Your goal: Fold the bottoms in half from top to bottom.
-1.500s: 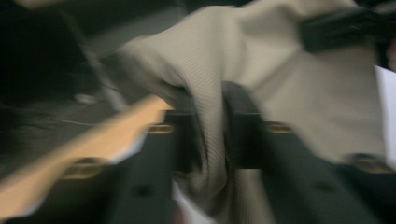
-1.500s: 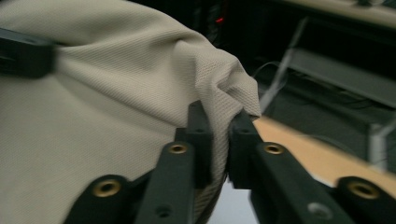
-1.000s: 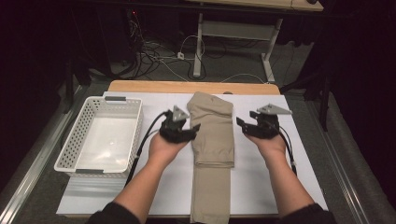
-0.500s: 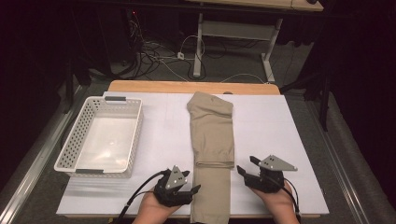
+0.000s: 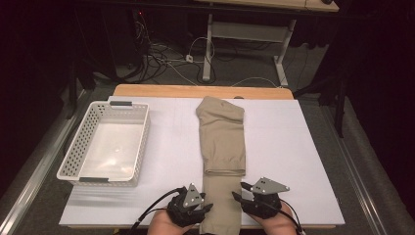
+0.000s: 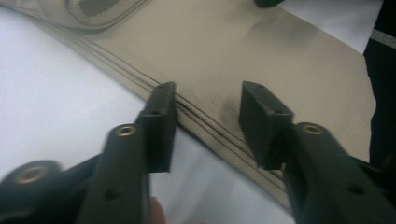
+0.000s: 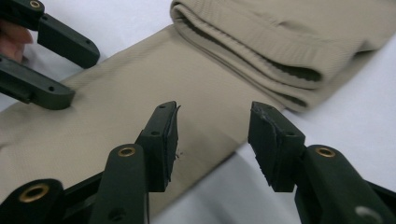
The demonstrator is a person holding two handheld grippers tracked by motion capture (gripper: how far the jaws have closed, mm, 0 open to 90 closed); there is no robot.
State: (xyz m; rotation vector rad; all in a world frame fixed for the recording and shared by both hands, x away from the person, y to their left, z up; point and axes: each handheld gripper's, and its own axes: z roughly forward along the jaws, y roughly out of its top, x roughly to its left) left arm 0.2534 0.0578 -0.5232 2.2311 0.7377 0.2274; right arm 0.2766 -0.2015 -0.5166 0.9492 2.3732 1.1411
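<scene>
Khaki trousers (image 5: 221, 142) lie lengthwise down the middle of the white table cover, their far part folded double and a single leg reaching the near edge. My left gripper (image 5: 208, 208) sits low at that leg's left edge. In the left gripper view its jaws (image 6: 208, 100) straddle the stitched seam (image 6: 210, 128), apart from it, and have just been closing. My right gripper (image 5: 238, 194) is at the leg's right edge. Its jaws (image 7: 215, 116) have also just been closing, with the fabric's edge (image 7: 201, 140) between them and not pinched. The left gripper (image 7: 81, 77) appears beyond.
A white slotted basket (image 5: 138, 147) with nothing in it stands on the left of the table. The table cover (image 5: 293, 147) has bare room on the right. Past the far wooden edge (image 5: 161, 91) are cables and a desk frame on the floor.
Both hands have pulled back from beside the trousers' folded middle to the near edge of the table and dropped lower. Both pairs of jaws stand narrower than before.
</scene>
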